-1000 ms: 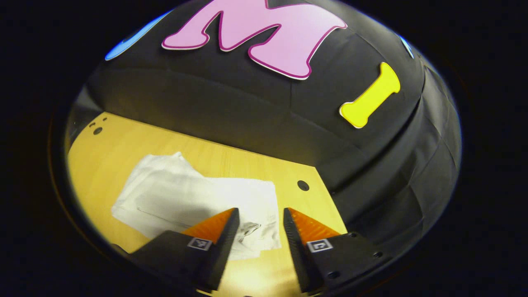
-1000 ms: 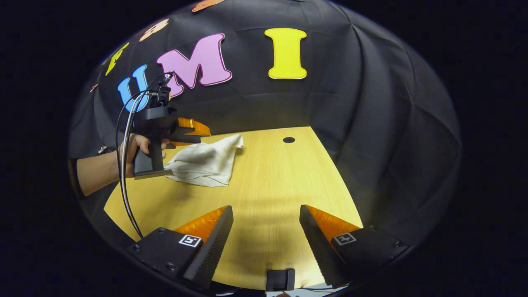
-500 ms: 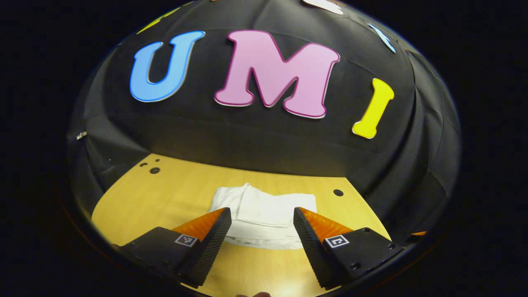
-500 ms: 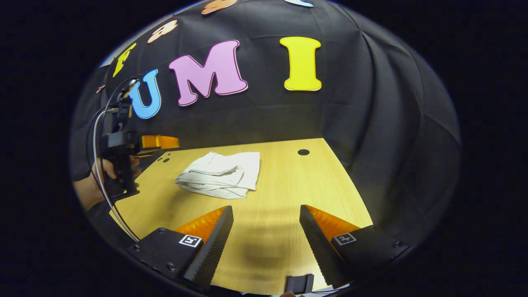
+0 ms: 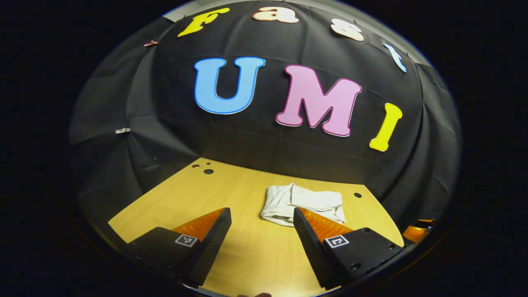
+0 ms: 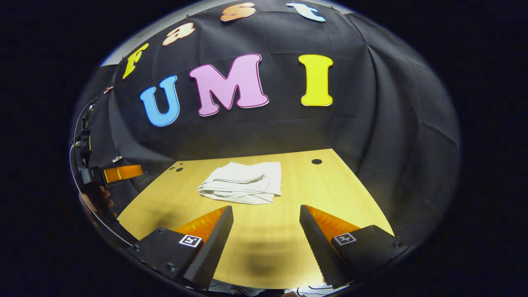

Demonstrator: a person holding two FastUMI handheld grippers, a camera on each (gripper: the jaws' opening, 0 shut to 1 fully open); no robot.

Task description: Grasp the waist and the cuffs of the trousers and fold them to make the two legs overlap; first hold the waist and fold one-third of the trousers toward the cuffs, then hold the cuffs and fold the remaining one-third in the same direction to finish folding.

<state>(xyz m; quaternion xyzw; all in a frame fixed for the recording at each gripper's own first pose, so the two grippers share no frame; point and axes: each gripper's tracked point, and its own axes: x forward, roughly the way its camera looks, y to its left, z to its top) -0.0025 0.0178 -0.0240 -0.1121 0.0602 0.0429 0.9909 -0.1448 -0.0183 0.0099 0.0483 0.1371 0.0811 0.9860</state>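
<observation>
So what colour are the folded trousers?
White, plain; the trousers show best in the right gripper view.

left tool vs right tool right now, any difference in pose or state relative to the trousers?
The left tool sees the folded white trousers partly behind one of its own fingers, off to the side; the right tool has the trousers beyond and apart from its fingers, nearer the gap's middle. The left tool's view is slightly tilted, the right tool's nearly level. Shared: both are open, hold nothing, and hang over the wooden table clear of the trousers.
</observation>
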